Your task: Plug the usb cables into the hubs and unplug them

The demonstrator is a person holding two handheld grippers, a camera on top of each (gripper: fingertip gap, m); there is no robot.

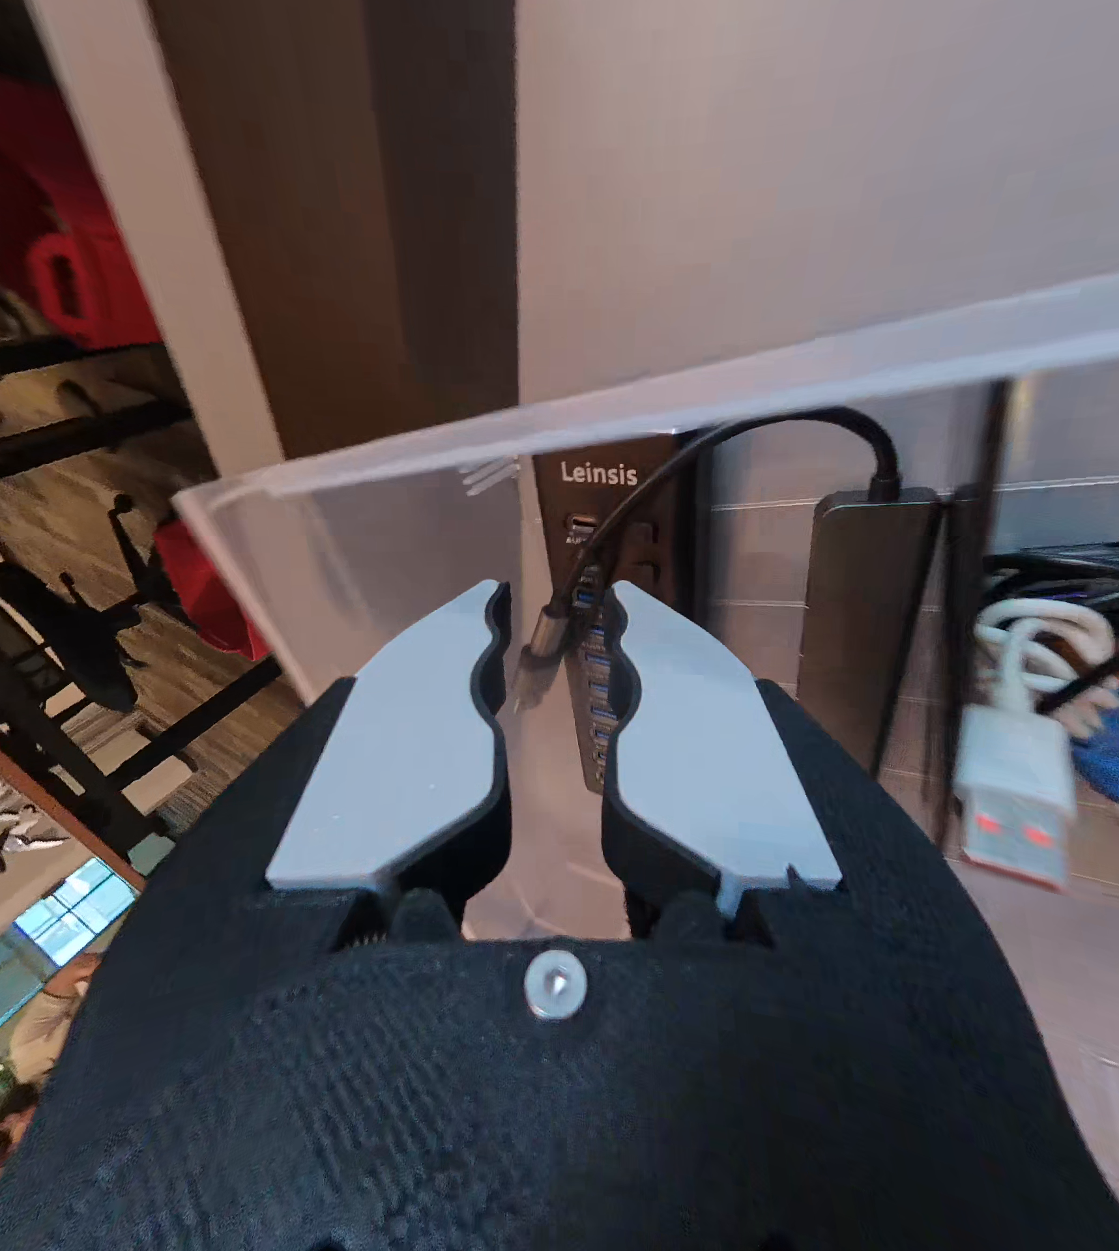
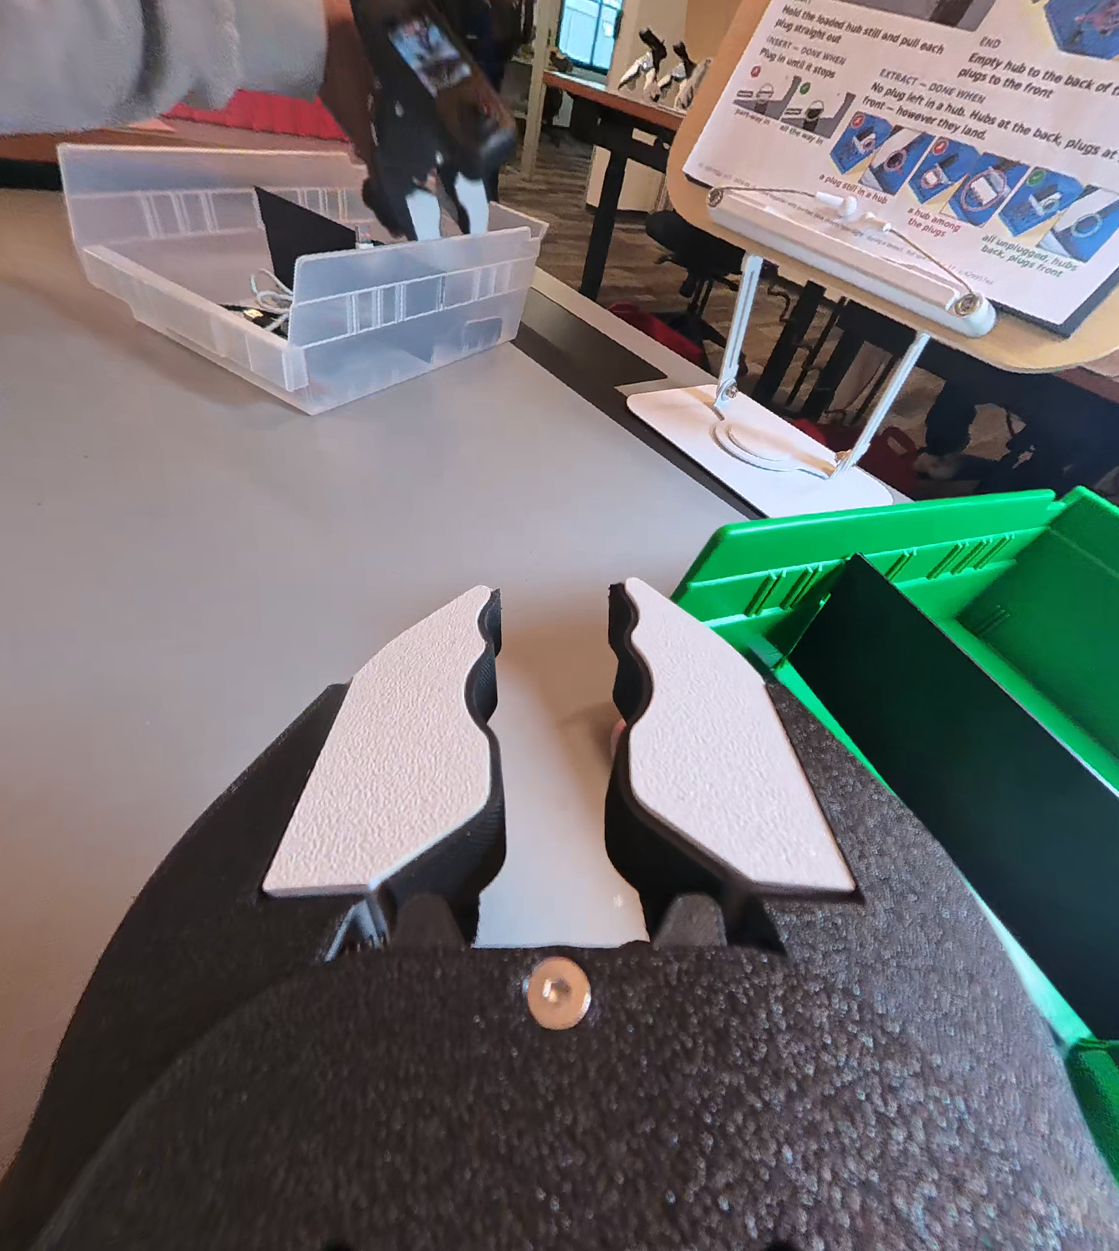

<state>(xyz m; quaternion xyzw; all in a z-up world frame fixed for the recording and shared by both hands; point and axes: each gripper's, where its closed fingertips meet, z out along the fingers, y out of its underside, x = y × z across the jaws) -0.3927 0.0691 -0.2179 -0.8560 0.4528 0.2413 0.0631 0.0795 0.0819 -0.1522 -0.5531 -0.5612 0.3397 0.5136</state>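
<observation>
Left wrist view: close, down into clear bin (image 1: 367,467). Right: low over table (image 2: 204,541), bin (image 2: 313,318) far.

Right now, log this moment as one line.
left hand-held gripper: open, over clear bin, near black hub | right hand-held gripper: open, empty, beside green bin

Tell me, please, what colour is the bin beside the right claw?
Green bin, with a black divider inside; the right wrist view shows it best.
</observation>
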